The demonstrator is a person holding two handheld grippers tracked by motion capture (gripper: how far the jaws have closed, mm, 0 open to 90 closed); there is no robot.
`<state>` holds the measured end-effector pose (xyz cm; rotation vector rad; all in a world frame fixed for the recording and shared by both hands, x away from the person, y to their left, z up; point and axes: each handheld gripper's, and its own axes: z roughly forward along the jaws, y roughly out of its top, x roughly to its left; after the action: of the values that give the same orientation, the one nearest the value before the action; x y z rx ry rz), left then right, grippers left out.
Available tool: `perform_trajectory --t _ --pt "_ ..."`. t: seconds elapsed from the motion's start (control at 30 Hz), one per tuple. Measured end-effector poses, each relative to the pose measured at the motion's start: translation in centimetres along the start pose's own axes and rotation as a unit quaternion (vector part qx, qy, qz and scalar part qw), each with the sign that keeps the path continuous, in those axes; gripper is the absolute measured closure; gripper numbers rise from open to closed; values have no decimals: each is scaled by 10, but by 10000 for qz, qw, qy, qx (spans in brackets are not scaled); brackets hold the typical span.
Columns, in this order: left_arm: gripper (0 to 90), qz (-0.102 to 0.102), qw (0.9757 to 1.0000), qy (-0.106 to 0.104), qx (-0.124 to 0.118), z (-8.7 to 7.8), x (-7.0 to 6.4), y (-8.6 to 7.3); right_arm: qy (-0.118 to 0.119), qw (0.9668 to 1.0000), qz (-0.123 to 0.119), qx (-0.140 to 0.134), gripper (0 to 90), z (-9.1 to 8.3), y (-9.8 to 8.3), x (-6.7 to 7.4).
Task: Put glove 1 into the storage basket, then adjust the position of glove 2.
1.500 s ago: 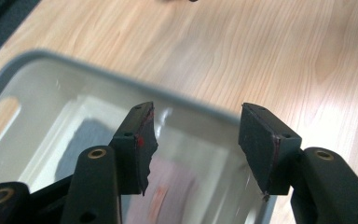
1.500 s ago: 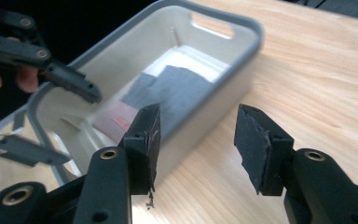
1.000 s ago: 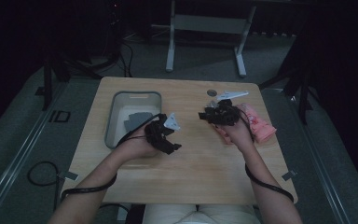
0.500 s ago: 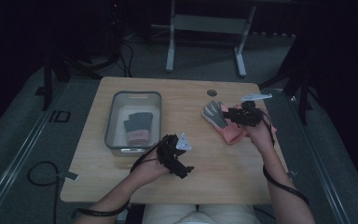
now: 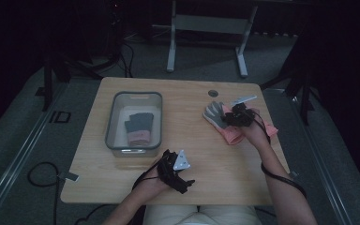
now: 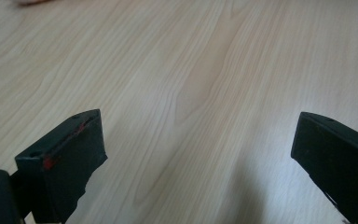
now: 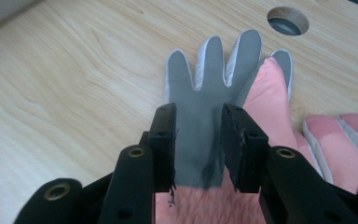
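Between the black jaws of the right tool [image 7: 198,135] lies the grey palm of a glove [image 7: 214,88], flat on the worktop [image 7: 74,84] with its fingers pointing away and its pink cuff toward the hand. The jaws have just been closing and stand narrow on either side of the fabric; whether the pads already bite it is hard to judge, since a little cloth shows at each inner face. To take it cleanly, press down so both pads gather a fold of the palm alone, not the second pink glove [image 7: 335,140] lying beside and partly under it. Lift straight before carrying it toward the grey bin [image 5: 115,119], where a matching glove [image 5: 138,129] already rests. Near the worktop's front edge, the left tool [image 5: 176,171] hovers spread wide and empty over bare wood.
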<state>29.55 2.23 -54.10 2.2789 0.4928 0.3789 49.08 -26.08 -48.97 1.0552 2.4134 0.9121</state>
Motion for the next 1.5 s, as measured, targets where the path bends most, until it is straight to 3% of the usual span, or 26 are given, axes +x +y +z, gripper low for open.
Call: perform_trajectory --t 0.1,0.13,0.17,0.2,0.27,0.37,0.53,0.73,0.83,0.93,1.03,1.13,1.27,1.37,1.5 --pt "22 -17 10000 77 -6 -1 0 -3 12 10000 -2 62 654 8 2 -1" --pt "22 -172 9998 32 50 -2 2 -3 16 10000 13 61 650 13 2 -1" --pt "22 -172 9998 32 50 -2 2 -3 41 10000 48 63 646 15 1 0" --pt "22 -104 9997 227 42 -4 2 -4 16 10000 -27 90 646 18 0 1" --pt "23 -244 9995 208 -20 -5 3 -6 -52 9997 -124 195 643 25 -2 2" --pt "23 -245 9993 293 -44 -3 2 -11 -190 9991 -149 347 645 34 -6 2" --pt "23 -310 9993 184 30 -1 1 -15 -127 9992 -1 373 666 42 -12 1" --pt "23 -275 9993 236 5 1 -1 -19 -148 9988 65 452 801 44 -15 0" --pt "22 -232 9993 275 30 2 -1 -20 -223 9985 269 410 857 41 -12 2" --pt "22 -248 9993 262 11 3 -1 -20 -344 9979 448 312 871 34 -9 3" --pt "22 -419 9991 53 -89 3 1 -21 -476 9955 803 137 872 14 -3 9" --pt "23 -446 9989 63 -117 3 2 -22 -521 9938 965 -153 873 -12 1 18" --pt "22 -408 9990 128 -97 4 3 -22 -497 9901 1145 -644 873 -54 8 39" --pt "23 -405 9991 58 -107 6 3 -22 -506 9850 1367 -923 873 -81 7 56" --pt "22 -309 9993 85 -179 6 1 -21 -510 9809 1555 -1054 873 -102 2 78"
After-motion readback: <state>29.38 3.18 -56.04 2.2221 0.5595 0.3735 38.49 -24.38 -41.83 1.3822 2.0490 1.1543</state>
